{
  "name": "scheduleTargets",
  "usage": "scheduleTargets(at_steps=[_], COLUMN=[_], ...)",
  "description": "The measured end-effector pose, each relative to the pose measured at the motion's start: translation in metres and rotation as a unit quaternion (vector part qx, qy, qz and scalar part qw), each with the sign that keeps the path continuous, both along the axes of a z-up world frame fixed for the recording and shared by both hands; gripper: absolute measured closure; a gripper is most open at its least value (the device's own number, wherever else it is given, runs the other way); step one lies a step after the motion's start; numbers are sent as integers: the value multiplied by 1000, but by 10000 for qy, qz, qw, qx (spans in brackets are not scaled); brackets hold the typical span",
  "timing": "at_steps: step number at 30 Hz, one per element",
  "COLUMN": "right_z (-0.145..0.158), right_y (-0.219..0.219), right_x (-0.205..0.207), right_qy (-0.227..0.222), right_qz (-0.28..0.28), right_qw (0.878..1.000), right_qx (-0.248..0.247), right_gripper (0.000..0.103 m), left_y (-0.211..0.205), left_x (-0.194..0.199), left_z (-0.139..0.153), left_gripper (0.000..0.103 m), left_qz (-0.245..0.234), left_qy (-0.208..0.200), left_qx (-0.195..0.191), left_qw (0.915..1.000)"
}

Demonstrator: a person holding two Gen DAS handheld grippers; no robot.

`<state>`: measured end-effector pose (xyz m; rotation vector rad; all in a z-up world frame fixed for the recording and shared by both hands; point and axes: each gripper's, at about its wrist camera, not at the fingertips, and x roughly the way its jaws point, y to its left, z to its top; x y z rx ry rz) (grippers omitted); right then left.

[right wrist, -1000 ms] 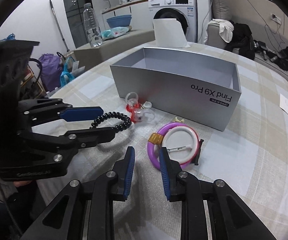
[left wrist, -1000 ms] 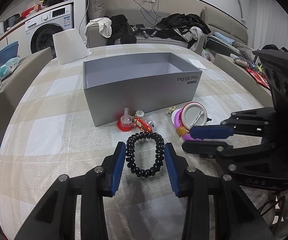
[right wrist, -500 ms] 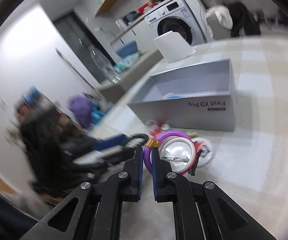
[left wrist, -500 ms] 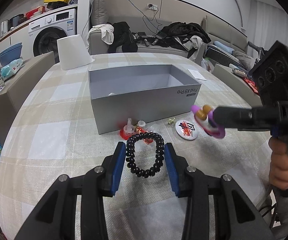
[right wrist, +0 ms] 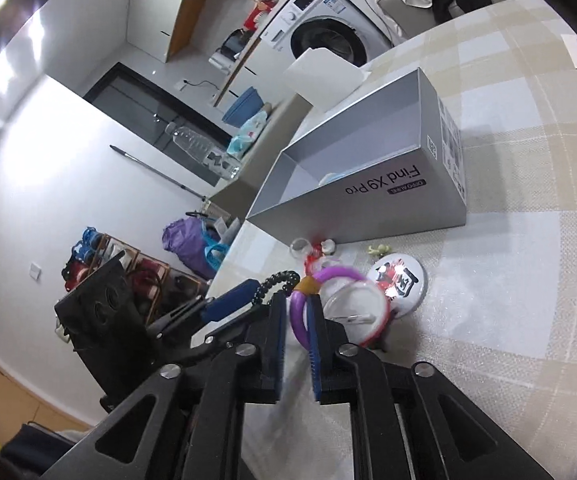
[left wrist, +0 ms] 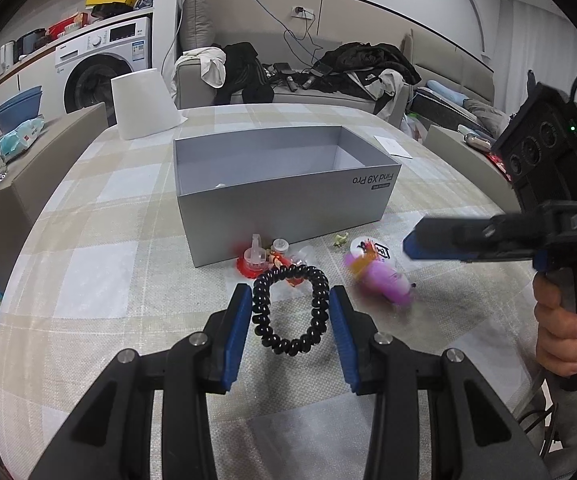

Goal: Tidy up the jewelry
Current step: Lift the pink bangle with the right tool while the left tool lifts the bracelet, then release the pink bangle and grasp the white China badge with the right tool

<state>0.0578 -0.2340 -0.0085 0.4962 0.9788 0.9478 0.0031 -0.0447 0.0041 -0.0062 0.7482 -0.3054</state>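
My left gripper (left wrist: 290, 330) is shut on a black beaded bracelet (left wrist: 288, 308), held above the table in front of the grey open box (left wrist: 288, 196). In the left wrist view the purple bangle (left wrist: 380, 282) is blurred and below my right gripper (left wrist: 408, 244), apart from it. In the right wrist view my right gripper (right wrist: 296, 344) has its jaws slightly parted around the purple bangle (right wrist: 300, 308), with a white round badge (right wrist: 354, 308) hanging by it. The box (right wrist: 368, 196) lies ahead.
Small red and clear trinkets (left wrist: 268, 258), a tiny yellow charm (left wrist: 341, 239) and a printed round badge (left wrist: 370, 250) lie by the box front. A white lid (left wrist: 142, 104) stands at the table's far left. A sofa with clothes is behind.
My right gripper lifted the purple bangle, then its jaws parted; the bangle now appears blurred and lower, apart from the fingers in the left view. My left gripper still holds the black bracelet.
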Motion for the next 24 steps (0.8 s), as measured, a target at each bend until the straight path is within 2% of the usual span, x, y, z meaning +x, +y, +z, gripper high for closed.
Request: scheduleTargets(at_steps=[1, 2, 3, 5, 6, 10, 15, 18, 21, 24], right_z=[3, 6, 10, 17, 18, 14, 1, -5, -1, -1], right_y=[-2, -5, -8, -7, -3, 17, 37, 46, 42, 38], right_x=[0, -1, -3, -8, -10, -16, -26, -30, -34, -34], right_qy=[-79, -198, -402, -901, -1050, -1145, -1164, -1273, -1323, -1186], right_qz=[-31, -152, -369, -729, -721, -265, 218, 293, 368, 525], right_qw=[9999, 9997, 9982, 9869, 9820, 9783, 9728, 9664, 9688, 9753], right_qx=[58, 29, -252, -1121, -1396, -1705, -1991, -2213, -2065, -1789], right_gripper=[66, 65, 65, 65, 65, 66, 73, 89, 100, 100], left_y=[0, 0, -1, -1, -2, -3, -4, -4, -5, -5], left_x=[0, -1, 0, 0, 0, 0, 1, 2, 2, 1], left_z=[0, 0, 0, 0, -1, -2, -5, -5, -5, -6], left_gripper=[69, 69, 69, 69, 69, 69, 69, 69, 69, 69], left_qz=[-1, -4, -5, -7, -7, -17, -61, -60, -66, -66], left_qy=[-1, 2, 6, 13, 20, 49, 105, 124, 133, 140], left_qx=[0, 3, 3, 12, 18, 47, 89, 87, 94, 100], left_qw=[10000, 10000, 10000, 10000, 10000, 10000, 9999, 9999, 9998, 9998])
